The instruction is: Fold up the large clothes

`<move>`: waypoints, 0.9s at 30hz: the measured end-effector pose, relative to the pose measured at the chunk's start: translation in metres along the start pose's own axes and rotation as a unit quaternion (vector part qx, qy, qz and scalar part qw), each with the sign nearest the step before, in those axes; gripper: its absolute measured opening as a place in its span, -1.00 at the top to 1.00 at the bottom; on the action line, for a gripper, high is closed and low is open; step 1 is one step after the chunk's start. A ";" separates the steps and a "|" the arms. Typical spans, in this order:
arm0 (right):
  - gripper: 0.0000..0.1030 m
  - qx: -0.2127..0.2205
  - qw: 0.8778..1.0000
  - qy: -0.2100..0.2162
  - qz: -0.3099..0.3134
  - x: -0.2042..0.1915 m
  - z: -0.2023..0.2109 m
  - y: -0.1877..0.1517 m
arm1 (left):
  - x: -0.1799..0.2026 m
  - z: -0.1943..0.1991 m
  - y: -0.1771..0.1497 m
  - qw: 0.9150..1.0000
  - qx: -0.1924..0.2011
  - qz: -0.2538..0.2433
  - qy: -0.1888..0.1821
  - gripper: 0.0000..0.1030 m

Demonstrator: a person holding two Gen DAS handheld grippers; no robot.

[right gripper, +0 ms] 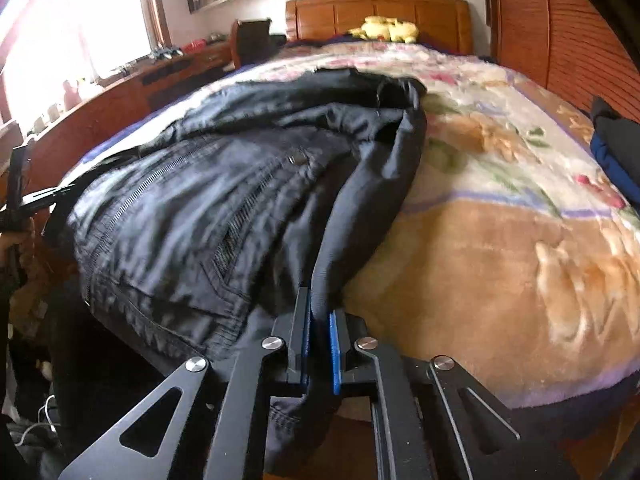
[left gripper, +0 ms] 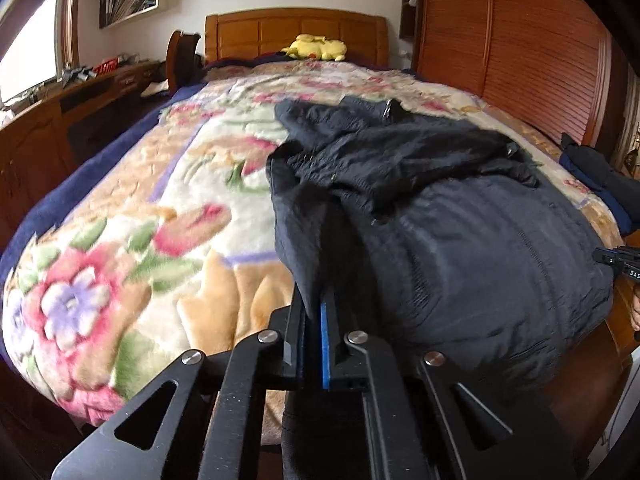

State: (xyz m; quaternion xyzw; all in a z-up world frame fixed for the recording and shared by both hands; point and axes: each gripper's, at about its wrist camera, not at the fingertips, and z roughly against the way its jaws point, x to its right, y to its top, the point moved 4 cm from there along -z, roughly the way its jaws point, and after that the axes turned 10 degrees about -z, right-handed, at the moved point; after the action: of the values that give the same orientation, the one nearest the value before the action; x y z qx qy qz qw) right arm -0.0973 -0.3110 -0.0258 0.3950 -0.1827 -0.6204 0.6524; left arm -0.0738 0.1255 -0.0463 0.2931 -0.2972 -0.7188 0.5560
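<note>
Left wrist view looks along the left gripper [left gripper: 320, 312], whose jaws are closed on a fold of the black jacket [left gripper: 460, 216]. The cloth rises out from between the blue pads and drapes over the fingertips. The jacket lies bunched on the bed [left gripper: 132, 208], at the near end, toward the side where the wardrobe [left gripper: 520, 40] stands. Its quilted body hangs over the near edge of the bed, and a crumpled part is heaped on top, farther up the bed. At the jacket's far corner the right gripper [left gripper: 618, 260] pokes in from the frame's edge.

Right wrist view shows that gripper [right gripper: 320, 320] clamped on the jacket's [right gripper: 224, 184] dark edge band, which runs up from the pads toward the collar end. A zip line crosses the jacket on the side away from the pads. The jacket's lower part hangs off the near edge of the bed [right gripper: 500, 240]. The left gripper [right gripper: 40, 196] shows beyond the jacket, with part of a hand [right gripper: 12, 240] at the frame's edge.

At the head of the bed a yellow plush toy [left gripper: 314, 47] rests against the headboard [left gripper: 296, 30]. A desk [left gripper: 92, 88] runs along the bed's other side, under the window [right gripper: 60, 32]. A dark blue bundle [right gripper: 616, 152] sits on the bed near the wardrobe side.
</note>
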 end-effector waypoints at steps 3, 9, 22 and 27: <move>0.91 0.034 0.999 0.020 -0.009 -0.001 0.016 0.006 | 0.002 0.017 0.016 1.000 0.019 -0.005 0.003 0.90; 0.92 0.087 0.995 0.041 -0.014 -0.002 0.048 0.026 | 0.013 0.043 0.042 0.999 0.051 -0.018 0.000 0.91; 0.92 0.136 0.988 0.074 -0.018 0.002 0.111 0.035 | 0.025 0.104 0.073 0.990 0.135 -0.049 -0.012 0.91; 0.92 0.149 0.986 0.071 -0.008 -0.003 0.124 0.044 | 0.019 0.117 0.083 0.984 0.168 -0.046 -0.024 0.91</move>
State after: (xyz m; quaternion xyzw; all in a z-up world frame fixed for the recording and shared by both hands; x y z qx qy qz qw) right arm -0.1589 -0.3478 0.0844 0.5322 -0.2229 -0.5615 0.5931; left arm -0.1138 0.1019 0.0904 0.3781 -0.4130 -0.6907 0.4576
